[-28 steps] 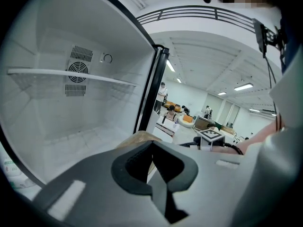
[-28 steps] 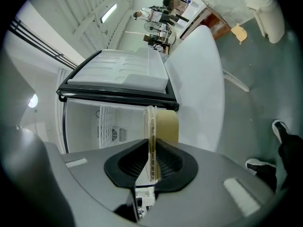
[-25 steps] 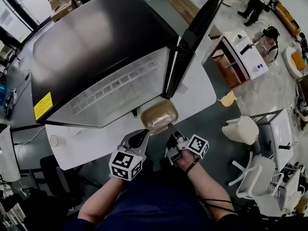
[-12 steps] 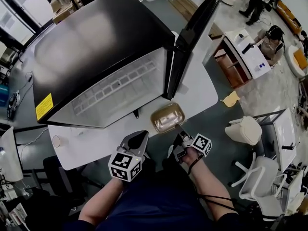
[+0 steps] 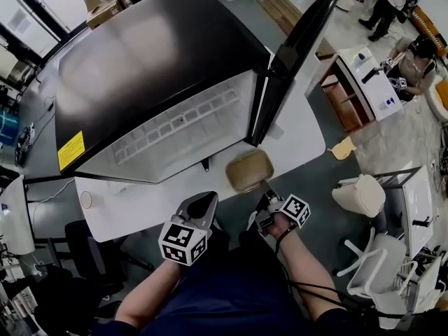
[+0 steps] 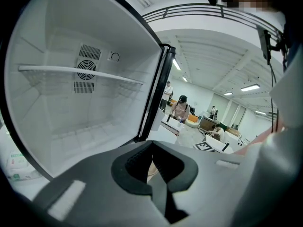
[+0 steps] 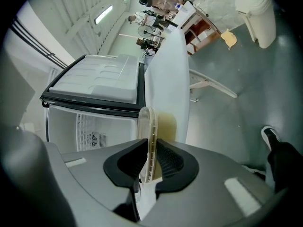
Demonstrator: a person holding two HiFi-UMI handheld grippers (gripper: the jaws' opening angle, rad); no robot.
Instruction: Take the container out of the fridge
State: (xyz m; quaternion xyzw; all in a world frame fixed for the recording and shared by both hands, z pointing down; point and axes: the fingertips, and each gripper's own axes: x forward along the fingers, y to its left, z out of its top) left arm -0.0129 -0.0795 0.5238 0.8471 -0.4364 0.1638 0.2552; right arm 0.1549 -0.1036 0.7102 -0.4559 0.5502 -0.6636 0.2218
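A tan, translucent container (image 5: 248, 171) rests at the near edge of the white table (image 5: 133, 205), just outside the open black fridge (image 5: 154, 61). My right gripper (image 5: 265, 200) holds its near rim. In the right gripper view the rim of the container (image 7: 147, 126) stands upright between the pads, and the jaws of the right gripper (image 7: 150, 148) are opening while still touching it. My left gripper (image 5: 207, 200) hovers to the left of the container, shut and holding nothing. The left gripper (image 6: 152, 148) faces the fridge's bare white interior (image 6: 80, 103).
The fridge door (image 5: 294, 47) stands open to the right of the container. A wooden cabinet (image 5: 350, 89), white chairs (image 5: 358, 194) and a desk (image 5: 420, 208) stand on the grey floor at right. People (image 5: 388, 2) are at the far top right.
The container and my right gripper have shifted slightly to the right, away from the fridge opening. The left gripper has stayed where it was.
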